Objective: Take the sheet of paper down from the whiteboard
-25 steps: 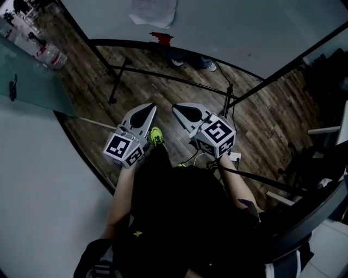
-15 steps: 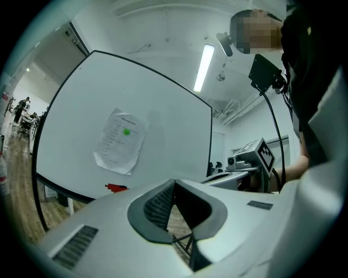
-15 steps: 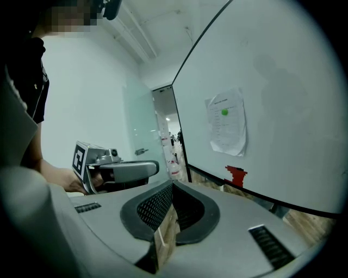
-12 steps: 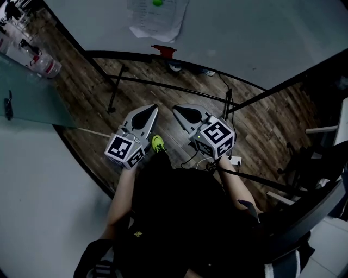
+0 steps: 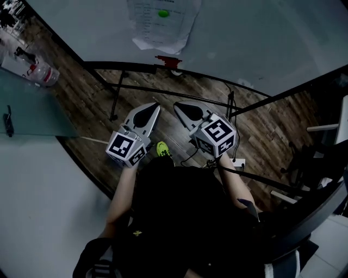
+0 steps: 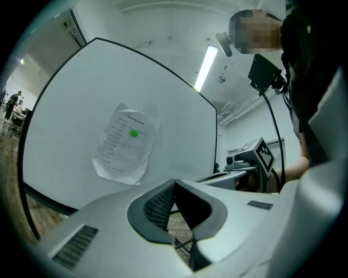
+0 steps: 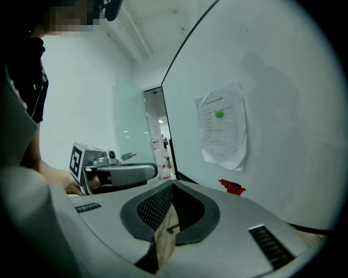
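A white printed sheet of paper (image 5: 162,23) hangs on the whiteboard (image 5: 261,38), pinned by a green round magnet (image 5: 163,13). The same sheet (image 6: 125,142) shows in the left gripper view, and the sheet (image 7: 222,126) also shows in the right gripper view. My left gripper (image 5: 153,107) and right gripper (image 5: 179,106) are side by side, pointing toward the board and well short of it. Both have their jaws shut with nothing between them. The left gripper tips (image 6: 174,182) and right gripper tips (image 7: 172,184) meet at a point.
A red marking (image 5: 167,60) sits at the board's lower edge under the sheet. The board's black stand legs (image 5: 117,89) and cables lie on the wooden floor (image 5: 261,130). A glass partition (image 5: 27,103) is at left, shelving and chairs at right.
Both grippers have moved toward the whiteboard together. The sheet and its green magnet have come further into the head view.
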### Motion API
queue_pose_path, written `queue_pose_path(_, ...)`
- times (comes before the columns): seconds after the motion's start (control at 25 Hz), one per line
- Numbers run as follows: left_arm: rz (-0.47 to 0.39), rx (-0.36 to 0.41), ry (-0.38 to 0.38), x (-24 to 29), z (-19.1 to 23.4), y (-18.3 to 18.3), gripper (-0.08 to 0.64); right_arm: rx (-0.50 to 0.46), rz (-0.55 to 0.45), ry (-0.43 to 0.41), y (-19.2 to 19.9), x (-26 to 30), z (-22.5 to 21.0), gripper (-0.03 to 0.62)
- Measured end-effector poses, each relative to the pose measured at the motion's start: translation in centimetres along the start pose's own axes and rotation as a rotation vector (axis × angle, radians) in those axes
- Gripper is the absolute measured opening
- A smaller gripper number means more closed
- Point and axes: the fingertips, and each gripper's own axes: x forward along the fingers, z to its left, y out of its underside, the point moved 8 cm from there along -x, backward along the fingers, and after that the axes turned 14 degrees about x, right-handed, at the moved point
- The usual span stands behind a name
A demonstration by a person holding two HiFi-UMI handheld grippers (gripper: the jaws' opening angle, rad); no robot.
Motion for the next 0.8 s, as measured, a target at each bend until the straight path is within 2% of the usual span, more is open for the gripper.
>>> queue_pose_path(0.4,-0.026,0.018,0.041,1.7,4.2,-0.8,0.023,-0.003,-0.061,0.016,-2.8,4.3,-0.6,0.015)
queue_pose_path(0.8,-0.035,0.076,0.047,2.4,5.8,-1.5,0.023,-0.025,-0.084,0.039,-4.1,4.7,-0.6,0.015)
